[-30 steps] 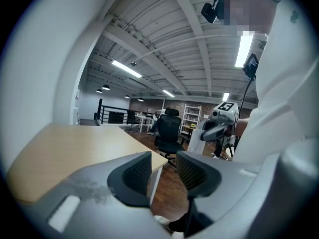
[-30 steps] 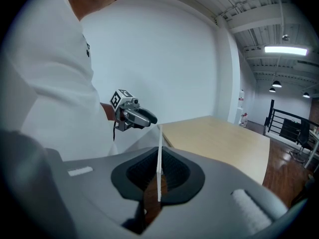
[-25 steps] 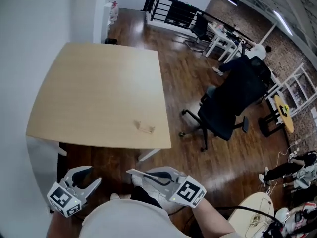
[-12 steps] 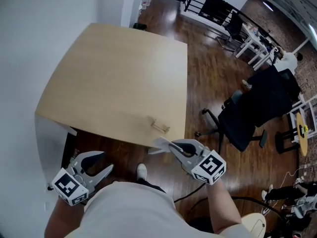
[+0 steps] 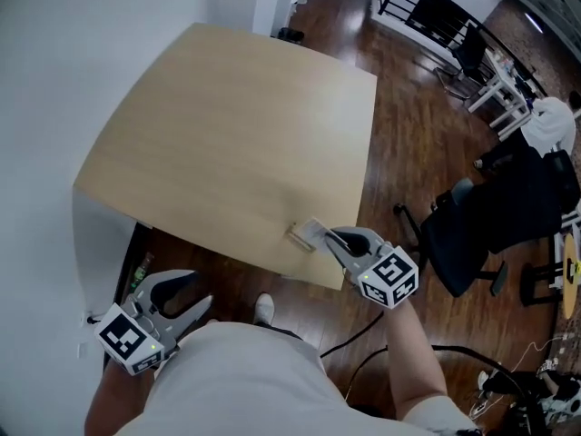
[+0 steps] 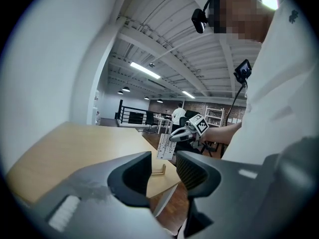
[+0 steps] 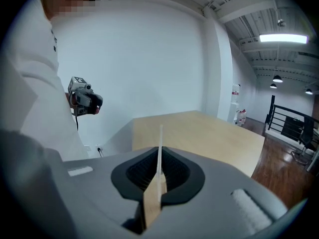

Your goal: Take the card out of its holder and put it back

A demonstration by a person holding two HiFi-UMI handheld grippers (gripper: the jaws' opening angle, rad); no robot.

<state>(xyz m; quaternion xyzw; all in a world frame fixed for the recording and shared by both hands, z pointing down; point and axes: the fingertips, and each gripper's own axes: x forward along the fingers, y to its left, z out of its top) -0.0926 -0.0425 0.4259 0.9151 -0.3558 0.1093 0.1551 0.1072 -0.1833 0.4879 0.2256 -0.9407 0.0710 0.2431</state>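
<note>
Head view: the right gripper (image 5: 332, 237) has reached forward from beside the person's body to the near edge of the table (image 5: 236, 134). Its jaws are clamped tight on the white card (image 5: 314, 232), held upright. The card, earlier down by the person's lap, now hangs just above the small wooden holder (image 5: 297, 237) on the table. The left gripper (image 5: 186, 291) stays low beside the body, below the table edge, jaws apart with nothing between them.

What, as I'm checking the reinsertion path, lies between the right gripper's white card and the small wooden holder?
Nothing: the left gripper view shows only bare light-wood table between white card and small wooden holder.
</note>
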